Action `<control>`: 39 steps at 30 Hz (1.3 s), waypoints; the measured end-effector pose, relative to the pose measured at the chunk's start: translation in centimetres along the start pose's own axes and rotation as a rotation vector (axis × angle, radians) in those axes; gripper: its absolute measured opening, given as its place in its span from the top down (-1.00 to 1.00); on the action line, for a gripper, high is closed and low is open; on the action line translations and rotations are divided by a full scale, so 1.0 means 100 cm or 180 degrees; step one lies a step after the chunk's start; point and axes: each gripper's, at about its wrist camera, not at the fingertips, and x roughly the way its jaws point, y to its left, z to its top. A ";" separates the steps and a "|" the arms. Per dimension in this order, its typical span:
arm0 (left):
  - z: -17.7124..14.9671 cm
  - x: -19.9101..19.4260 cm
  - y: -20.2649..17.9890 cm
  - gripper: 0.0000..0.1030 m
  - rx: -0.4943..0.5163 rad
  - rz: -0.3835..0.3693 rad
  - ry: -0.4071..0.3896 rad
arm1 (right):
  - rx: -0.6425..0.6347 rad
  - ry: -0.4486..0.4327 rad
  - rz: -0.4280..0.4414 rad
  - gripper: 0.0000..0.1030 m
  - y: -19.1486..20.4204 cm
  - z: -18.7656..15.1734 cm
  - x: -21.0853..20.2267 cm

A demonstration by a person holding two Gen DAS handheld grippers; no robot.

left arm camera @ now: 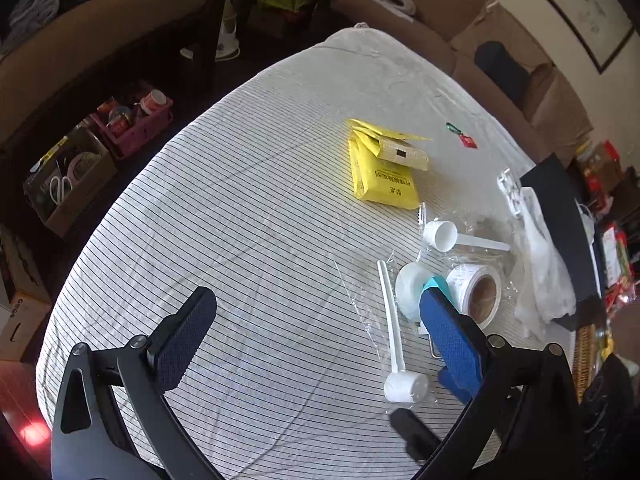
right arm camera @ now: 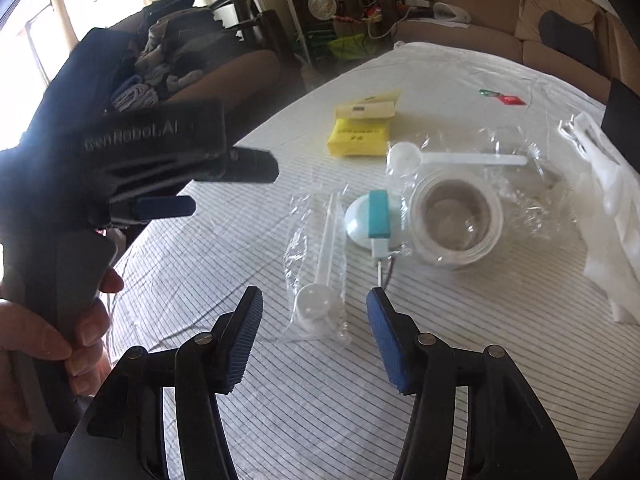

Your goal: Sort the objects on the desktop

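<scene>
**Scoops and tape lie loose on striped worktop**

Wrapped measuring scoop [right arm camera: 320, 276] lies on the striped worktop [right arm camera: 440, 360], just ahead of the right gripper [right arm camera: 314, 308], whose jaws stand apart with nothing pressed between them. Beside it sit a white disc with a teal clip [right arm camera: 378, 214], a tape roll [right arm camera: 456, 220], a second scoop [right arm camera: 440, 158] and a yellow packet [right arm camera: 358, 140]. The left gripper [left arm camera: 320, 312] hangs open, empty.

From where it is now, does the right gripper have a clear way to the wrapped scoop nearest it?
Probably yes. The right gripper is open just short of the wrapped scoop, whose bowl lies in line with the gap between the jaws. Nothing sits between; only its clear wrapper covers it.
</scene>
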 end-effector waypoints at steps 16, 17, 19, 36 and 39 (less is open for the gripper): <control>0.025 0.005 -0.060 -0.97 0.0974 -0.0040 -0.0323 | 0.0128 -0.0063 0.0012 0.49 -0.027 -0.016 -0.081; 0.029 0.009 -0.067 -0.97 0.1118 -0.0087 -0.0331 | 0.0197 -0.0095 0.0012 0.49 -0.034 -0.020 -0.095; 0.034 0.020 -0.080 -0.96 0.1264 -0.0320 -0.0262 | 0.0332 -0.0172 0.0008 0.49 -0.049 -0.027 -0.120; 0.001 0.088 -0.150 -0.50 0.1807 -0.0511 0.0501 | 0.0904 -0.0424 -0.0010 0.49 -0.106 -0.061 -0.187; 0.002 0.086 -0.143 -0.46 0.1710 -0.0548 0.0480 | 0.0964 -0.0444 0.0053 0.49 -0.107 -0.062 -0.186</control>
